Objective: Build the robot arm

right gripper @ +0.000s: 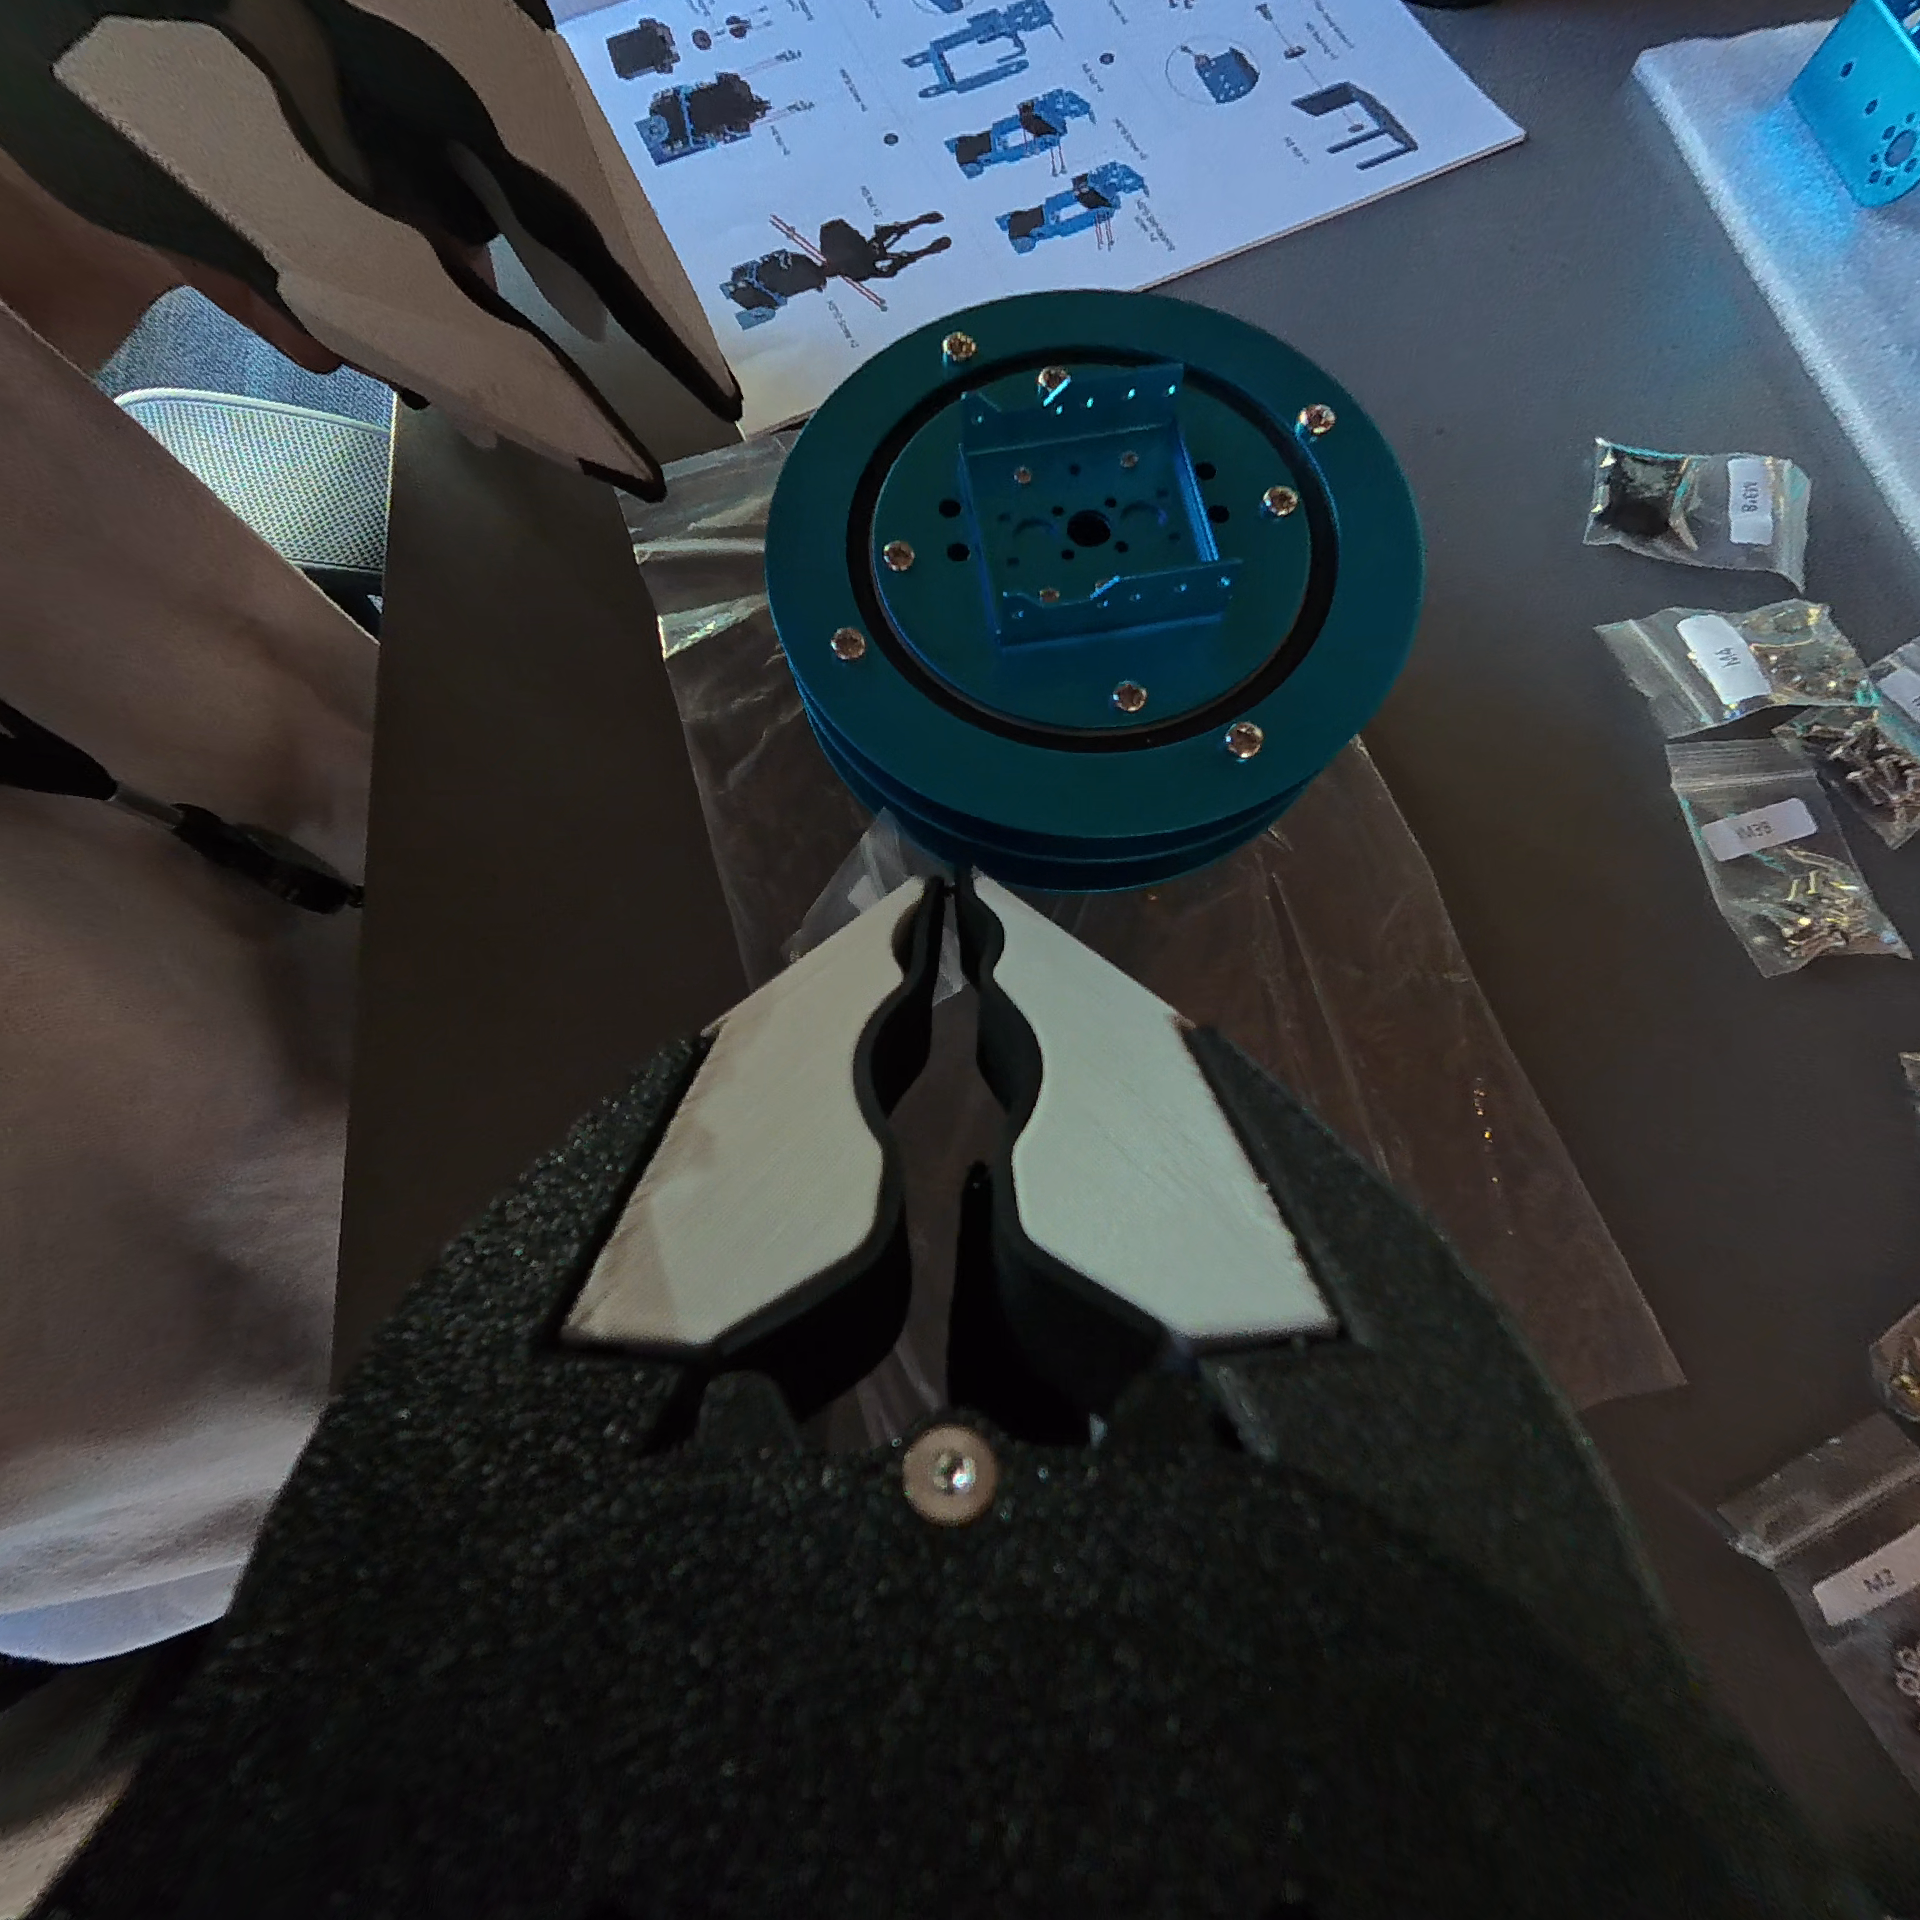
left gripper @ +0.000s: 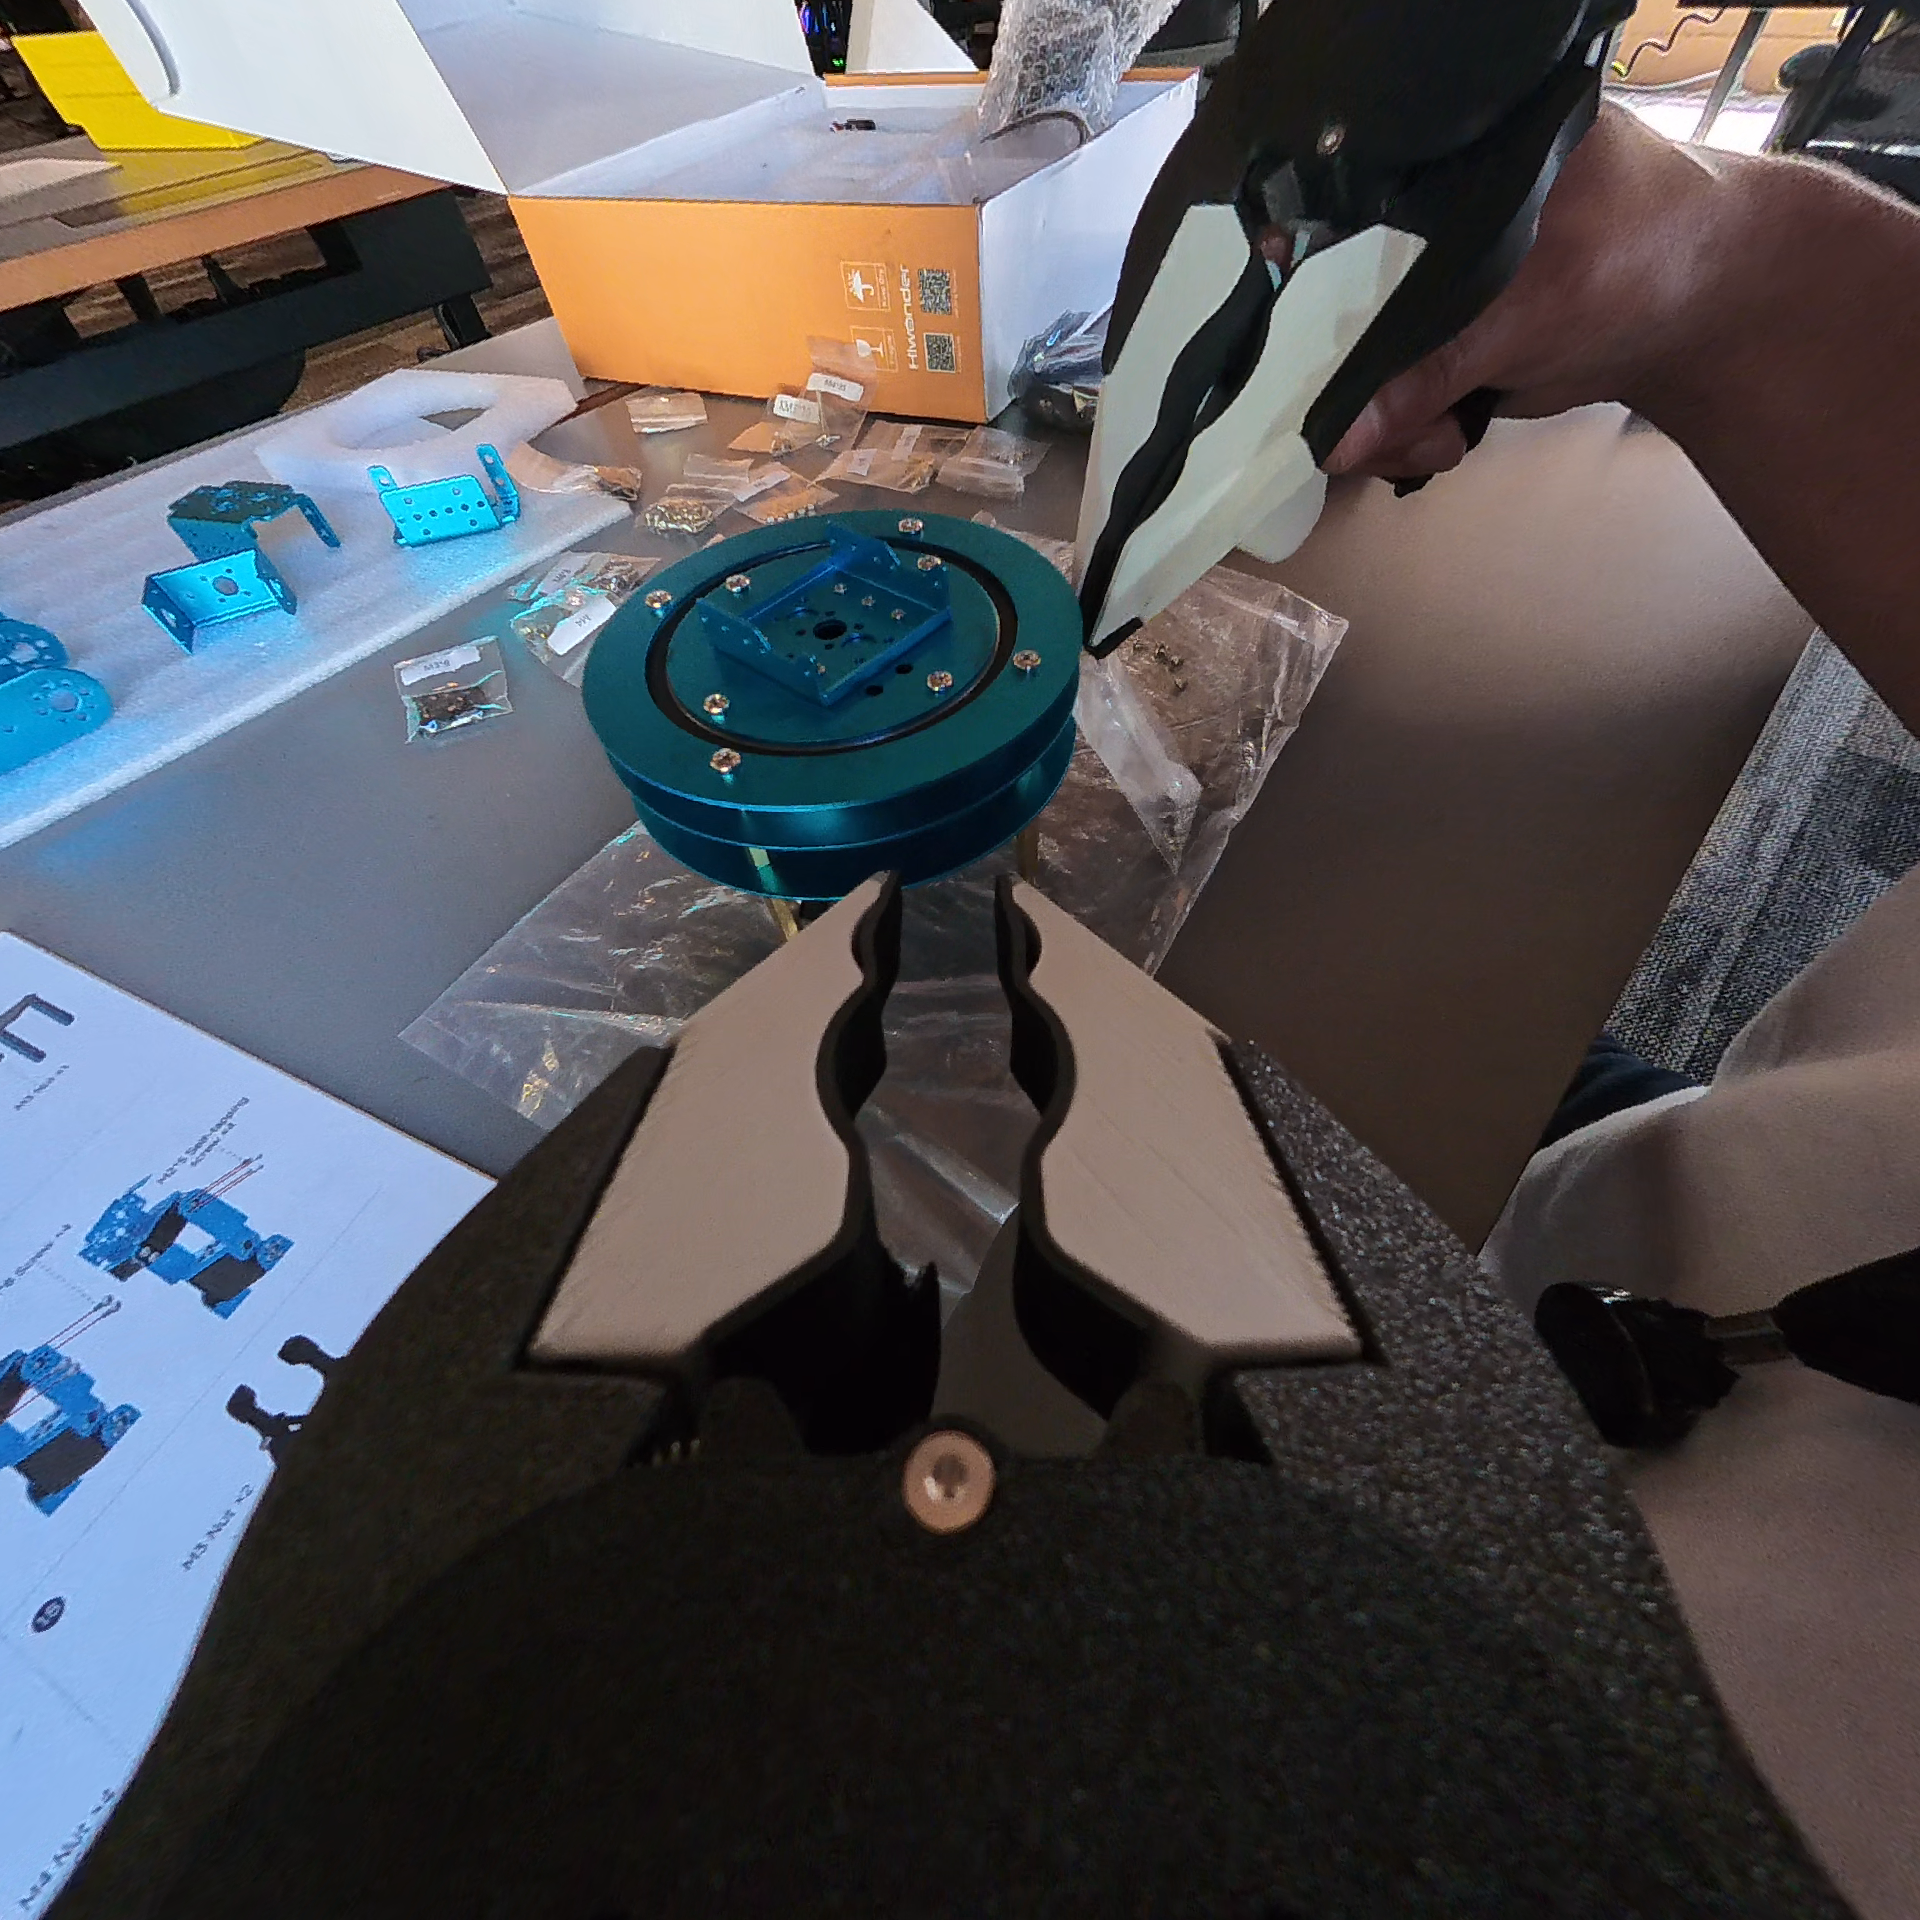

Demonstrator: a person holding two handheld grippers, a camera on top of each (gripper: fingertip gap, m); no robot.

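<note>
A teal round metal base (left gripper: 831,727) stands on the grey table, with brass screws in its top ring and a blue square bracket (left gripper: 831,613) mounted at its centre. My left gripper (left gripper: 948,883) is open a little and empty, its tips just short of the base's near rim. My right gripper (right gripper: 948,883) is shut, its tips at the base's (right gripper: 1091,790) lower rim, touching clear plastic film; I cannot tell if it pinches it. In the left wrist view the right gripper (left gripper: 1103,639) points down beside the base's right edge. The left gripper (right gripper: 686,447) shows in the right wrist view.
A crinkled clear plastic bag (left gripper: 623,956) lies under the base. Small screw bags (right gripper: 1766,821) are scattered around. An instruction sheet (left gripper: 156,1299), blue brackets on white foam (left gripper: 218,592) and an open orange-white box (left gripper: 748,281) stand around. The table edge (left gripper: 1558,831) is to the right. The tips of one gripper are about 10 cm away from the tips of the other. The blue square bracket (left gripper: 831,613) sits 7 cm or so from the ends of my right fingers. The right camera catches it too, in the right wrist view (right gripper: 1115,543).
</note>
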